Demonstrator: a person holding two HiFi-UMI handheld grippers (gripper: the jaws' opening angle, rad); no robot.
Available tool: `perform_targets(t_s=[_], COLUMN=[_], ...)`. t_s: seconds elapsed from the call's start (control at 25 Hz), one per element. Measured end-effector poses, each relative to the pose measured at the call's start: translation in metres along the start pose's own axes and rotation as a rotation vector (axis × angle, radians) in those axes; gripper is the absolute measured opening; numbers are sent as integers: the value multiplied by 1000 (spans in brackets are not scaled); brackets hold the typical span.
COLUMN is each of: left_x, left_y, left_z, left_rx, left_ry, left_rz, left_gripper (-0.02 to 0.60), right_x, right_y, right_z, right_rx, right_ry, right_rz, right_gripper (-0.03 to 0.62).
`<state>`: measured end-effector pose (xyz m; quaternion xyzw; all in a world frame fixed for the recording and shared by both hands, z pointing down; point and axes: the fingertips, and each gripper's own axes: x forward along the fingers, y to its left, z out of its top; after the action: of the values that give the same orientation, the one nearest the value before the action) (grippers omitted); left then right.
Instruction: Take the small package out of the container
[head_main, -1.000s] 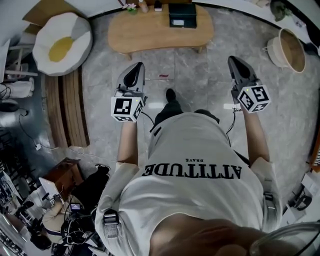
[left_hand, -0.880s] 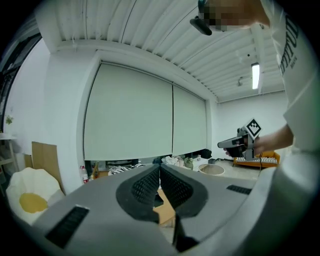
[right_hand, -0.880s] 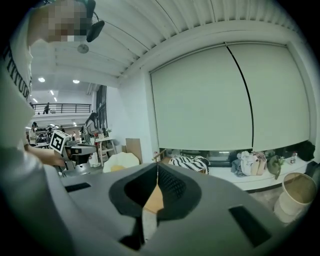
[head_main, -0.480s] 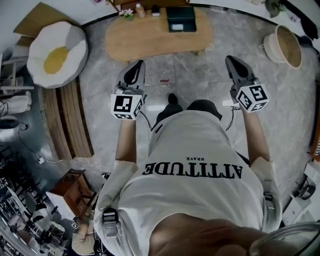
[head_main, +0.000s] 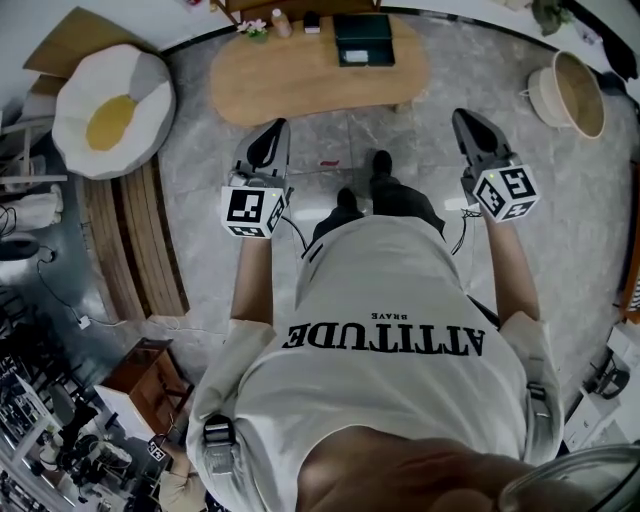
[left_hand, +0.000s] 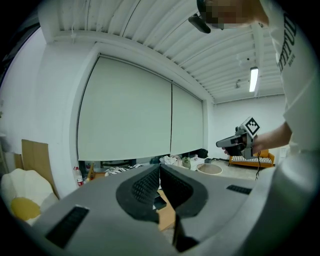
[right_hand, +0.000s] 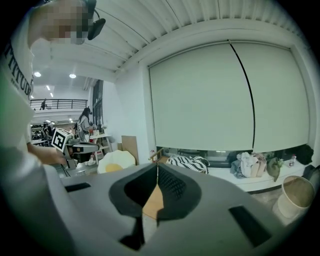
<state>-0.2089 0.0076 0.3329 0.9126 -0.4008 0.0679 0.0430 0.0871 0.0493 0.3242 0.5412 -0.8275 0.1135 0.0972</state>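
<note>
Left gripper (head_main: 279, 128) and right gripper (head_main: 464, 118), each with jaws pressed together on nothing, held out at about 11 and 1 o'clock from the person's torso (head_main: 385, 330). The dark container (head_main: 363, 37) sits on the oval wooden table (head_main: 290, 70) at 12 o'clock, well apart from both; the small package cannot be made out

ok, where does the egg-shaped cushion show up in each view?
Head view: the egg-shaped cushion lies on the floor at the upper left.
Left gripper view: low at the left edge, partly cut off.
Right gripper view: left of centre, below the middle.
Shared landmark: the round basket, on the right side in all three.
</note>
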Motion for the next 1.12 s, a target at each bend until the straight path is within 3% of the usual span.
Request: perform_targets(t_s=[0.36, 0.6, 1.12], left_x=[40, 95, 196], left_y=[17, 27, 25], left_z=[-2, 7, 5], left_rx=[-1, -29, -58], left_ry=[33, 18, 68], left_rz=[83, 108, 216], left_gripper=[23, 23, 23], right_x=[56, 112, 194], right_y=[-45, -94, -183], right_z=[6, 23, 17], right_rx=[10, 3, -12], right_ry=[2, 23, 89], right_rz=[74, 142, 288], right_gripper=[21, 21, 21])
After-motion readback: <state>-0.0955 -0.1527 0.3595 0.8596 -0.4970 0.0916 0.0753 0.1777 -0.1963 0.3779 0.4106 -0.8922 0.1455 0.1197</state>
